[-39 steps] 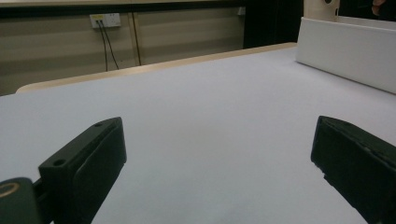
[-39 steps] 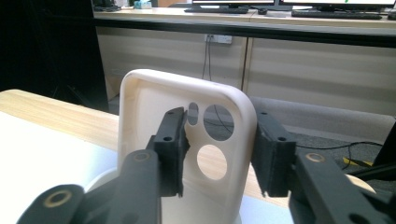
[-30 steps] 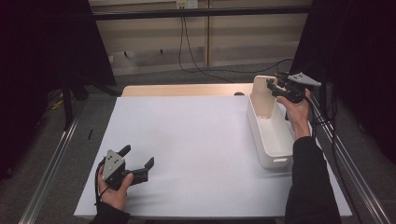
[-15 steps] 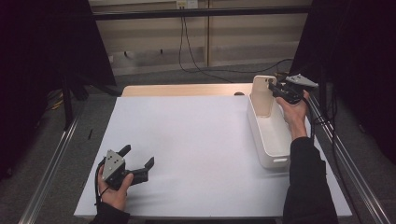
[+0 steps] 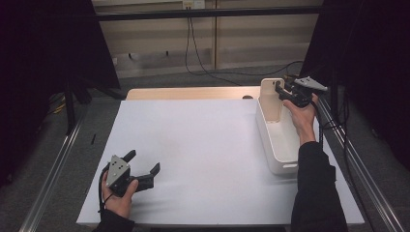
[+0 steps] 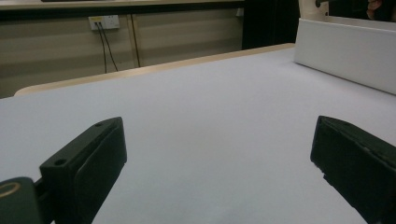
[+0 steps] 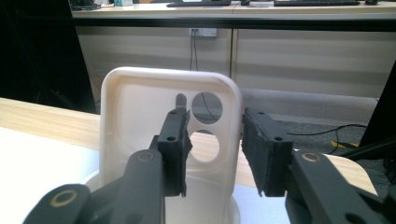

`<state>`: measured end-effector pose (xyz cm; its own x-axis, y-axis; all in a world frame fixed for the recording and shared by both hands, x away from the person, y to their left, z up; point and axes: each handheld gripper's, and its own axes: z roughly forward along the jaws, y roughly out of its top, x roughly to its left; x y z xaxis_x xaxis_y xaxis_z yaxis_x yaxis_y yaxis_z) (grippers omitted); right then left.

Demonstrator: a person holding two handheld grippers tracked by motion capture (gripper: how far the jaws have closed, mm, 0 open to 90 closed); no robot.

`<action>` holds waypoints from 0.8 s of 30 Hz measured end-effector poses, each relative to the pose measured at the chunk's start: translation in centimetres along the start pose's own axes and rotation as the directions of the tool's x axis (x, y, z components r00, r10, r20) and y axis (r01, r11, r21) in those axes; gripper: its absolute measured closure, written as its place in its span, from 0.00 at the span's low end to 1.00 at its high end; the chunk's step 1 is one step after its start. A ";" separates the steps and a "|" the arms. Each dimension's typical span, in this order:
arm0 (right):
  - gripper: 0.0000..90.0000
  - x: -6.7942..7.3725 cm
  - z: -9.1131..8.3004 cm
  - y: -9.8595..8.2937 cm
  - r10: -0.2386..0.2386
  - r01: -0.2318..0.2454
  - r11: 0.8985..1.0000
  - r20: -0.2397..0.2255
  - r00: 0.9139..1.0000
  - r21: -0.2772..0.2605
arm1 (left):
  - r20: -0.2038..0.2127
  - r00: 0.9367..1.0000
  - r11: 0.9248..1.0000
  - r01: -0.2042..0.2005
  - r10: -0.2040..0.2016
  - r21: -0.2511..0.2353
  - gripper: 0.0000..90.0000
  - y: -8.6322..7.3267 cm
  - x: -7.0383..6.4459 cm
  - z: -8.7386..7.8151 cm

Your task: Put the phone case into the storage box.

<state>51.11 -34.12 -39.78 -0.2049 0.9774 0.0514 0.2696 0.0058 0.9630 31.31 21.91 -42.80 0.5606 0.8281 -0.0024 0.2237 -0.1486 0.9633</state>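
Little has shifted in the last second: the cream plastic phone case with round camera holes point(image 5: 270, 99) stays upright at the far end of the long white plastic bin point(image 5: 278, 145), its lower end hidden behind the bin wall. On it, the right gripper point(image 7: 212, 140) has its jaws straddling the case's side edge; one jaw sits inside the shell, and whether both press it is hard to tell. Well apart, the left gripper point(image 5: 142, 166) rests low over the white bench point(image 5: 193, 145), jaws spread wide.
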 end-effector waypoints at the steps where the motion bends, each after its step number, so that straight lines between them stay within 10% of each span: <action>1: 0.62 0.0 -0.1 0.0 0.005 -0.005 1.000 0.002 1.000 -0.004 | 0.000 1.000 1.000 0.000 0.000 -0.002 0.04 0.0 0.0 0.0; 24: 0.08 -0.1 -1.5 0.8 0.007 -0.007 1.000 -0.016 1.000 -0.013 | 0.013 1.000 1.000 -0.007 0.007 0.000 0.04 0.2 -0.3 0.8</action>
<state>49.97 -34.50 -38.63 -0.2182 0.9739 0.0624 0.2584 -0.0040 0.9660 31.81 21.23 -42.84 0.5728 0.8197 0.0008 0.2201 -0.1547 0.9631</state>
